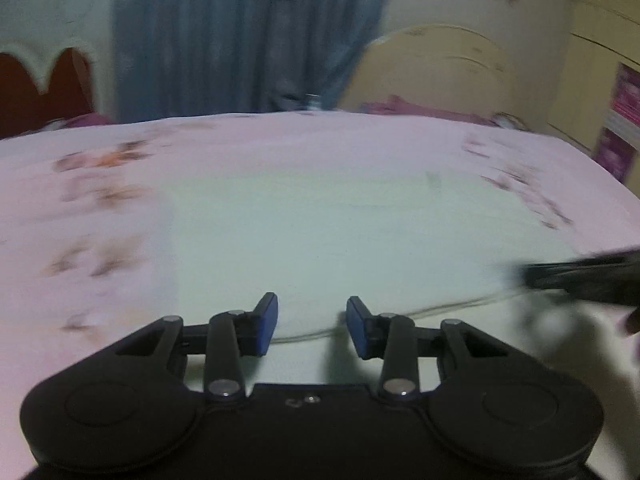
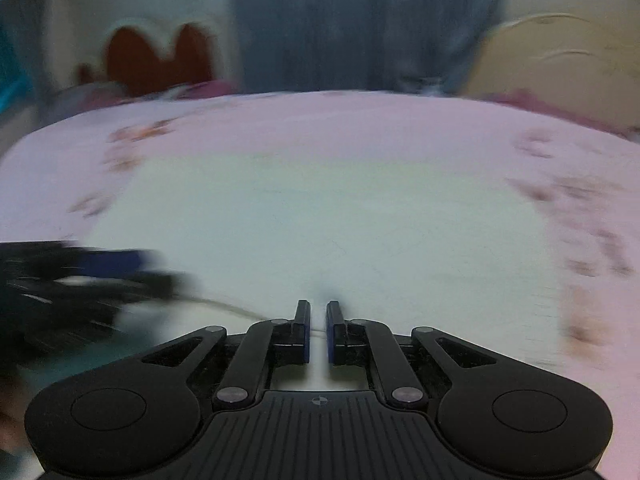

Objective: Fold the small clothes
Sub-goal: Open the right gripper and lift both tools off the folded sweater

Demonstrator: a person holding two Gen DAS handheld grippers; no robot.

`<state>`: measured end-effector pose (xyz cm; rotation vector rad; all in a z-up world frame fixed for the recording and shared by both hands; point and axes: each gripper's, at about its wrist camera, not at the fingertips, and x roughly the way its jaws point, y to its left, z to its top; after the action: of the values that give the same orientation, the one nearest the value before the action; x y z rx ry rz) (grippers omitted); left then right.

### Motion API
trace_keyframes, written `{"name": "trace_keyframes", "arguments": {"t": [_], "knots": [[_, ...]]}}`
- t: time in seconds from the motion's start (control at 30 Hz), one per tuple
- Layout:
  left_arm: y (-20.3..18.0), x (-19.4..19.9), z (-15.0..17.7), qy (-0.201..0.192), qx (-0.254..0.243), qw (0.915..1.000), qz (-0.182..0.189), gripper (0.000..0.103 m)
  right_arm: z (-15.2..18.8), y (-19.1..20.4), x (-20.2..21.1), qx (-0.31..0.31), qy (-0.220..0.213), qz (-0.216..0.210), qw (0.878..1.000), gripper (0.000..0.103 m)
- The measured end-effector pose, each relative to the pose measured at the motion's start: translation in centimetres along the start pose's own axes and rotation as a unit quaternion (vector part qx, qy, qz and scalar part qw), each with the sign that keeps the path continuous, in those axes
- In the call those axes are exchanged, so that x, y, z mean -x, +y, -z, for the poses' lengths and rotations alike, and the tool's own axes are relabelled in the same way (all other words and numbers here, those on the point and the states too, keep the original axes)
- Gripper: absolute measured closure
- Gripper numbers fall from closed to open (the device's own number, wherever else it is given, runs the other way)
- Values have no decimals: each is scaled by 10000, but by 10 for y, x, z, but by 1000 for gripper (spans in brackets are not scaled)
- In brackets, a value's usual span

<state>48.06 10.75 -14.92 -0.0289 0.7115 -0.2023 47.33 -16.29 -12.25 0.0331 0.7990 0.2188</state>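
Bedroom setup: pink floral bedsheet (image 1: pixel 120 216) on the bed, and your pale mint-white cloth (image 1: pixel 320 240) is spread flat in the middle of it, taking up most of both wrist views. Everything's pretty motion-blurred, so I can't tell what kind of garment it is. A thin seam or hem line runs across its near edge, right by both tools.

Your left gripper (image 1: pixel 312 322) is angled down over that near edge, fingers (image 1: pixel 266 326) standing apart with just cloth showing in the gap, nothing pinched. Your right gripper (image 2: pixel 318 330) is tilted down the same way just beside it, its fingers (image 2: pixel 304 332) brought almost together with only a sliver between them; I can't make out any fabric caught in there.

Further back there's a blue curtain (image 1: pixel 248 32), a cream headboard (image 1: pixel 432 68), and a dark red scalloped piece (image 2: pixel 156 60) on the left.
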Motion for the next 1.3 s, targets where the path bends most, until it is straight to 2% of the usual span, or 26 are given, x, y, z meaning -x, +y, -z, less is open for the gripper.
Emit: {"name": "trace_keyframes", "arguments": {"t": [0.07, 0.1, 0.17, 0.23, 0.3, 0.4, 0.5, 0.57, 0.67, 0.7, 0.73, 0.9, 0.93, 1.03, 1.07, 1.13, 1.2, 1.23, 1.3], "knots": [[25, 2, 4, 52, 220, 9997, 85, 70, 5, -40, 3, -487, 85, 550, 9973, 98], [31, 4, 5, 48, 253, 9995, 189, 70, 7, -56, 6, -654, 85, 637, 9958, 98], [27, 7, 4, 48, 51, 9998, 169, 70, 7, -72, 9, -880, 123, 403, 9952, 98], [21, 10, 4, -25, -33, 9999, 147, 64, 2, -64, 12, -673, 81, 531, 9963, 98], [15, 9, 5, 22, -88, 9999, 81, 63, -2, -56, 16, -656, -86, 561, 9962, 98], [11, 10, 4, 67, -57, 9999, 69, 61, -3, -50, 20, -614, -47, 760, 9952, 98], [11, 11, 2, 40, -53, 10000, 49, 58, -8, -42, 45, -626, -632, 1197, 9888, 98], [11, 8, 2, 91, -38, 9999, 33, 57, -10, -37, 49, -565, -807, 1127, 9887, 98], [6, 6, 2, 142, -71, 9999, -11, 53, -11, -35, 24, -478, -336, 522, 9969, 98], [5, 6, 2, 150, -99, 9998, -18, 51, -7, -36, 14, -452, -137, 496, 9977, 98], [2, 6, 2, 171, -149, 9997, -41, 50, -2, -39, 1, -415, 126, 662, 9969, 98], [-5, 12, 5, 210, -298, 9992, -176, 39, 0, -49, 5, -568, 20, 937, 9940, 98], [-6, 14, 6, 238, -291, 9991, -214, 39, 1, -51, 7, -525, 52, 943, 9942, 98], [-11, 28, 10, 154, -299, 9990, -288, 28, 3, -52, 26, -450, -14, 842, 9954, 97], [-12, 33, 12, 120, -322, 9989, -323, 26, 4, -53, 33, -414, -97, 791, 9960, 91], [-15, 42, 17, 123, -323, 9987, -372, 26, 10, -55, 54, -389, -380, 781, 9955, 12], [-16, 52, 23, 121, -304, 9986, -424, 26, 18, -58, 74, -334, -534, 659, 9958, 13], [-17, 58, 27, 119, -298, 9984, -465, 26, 22, -60, 80, -341, -505, 592, 9964, 23], [-17, 70, 35, 136, -296, 9981, -518, 26, 32, -66, 96, -427, -453, 520, 9967, 37]]}}
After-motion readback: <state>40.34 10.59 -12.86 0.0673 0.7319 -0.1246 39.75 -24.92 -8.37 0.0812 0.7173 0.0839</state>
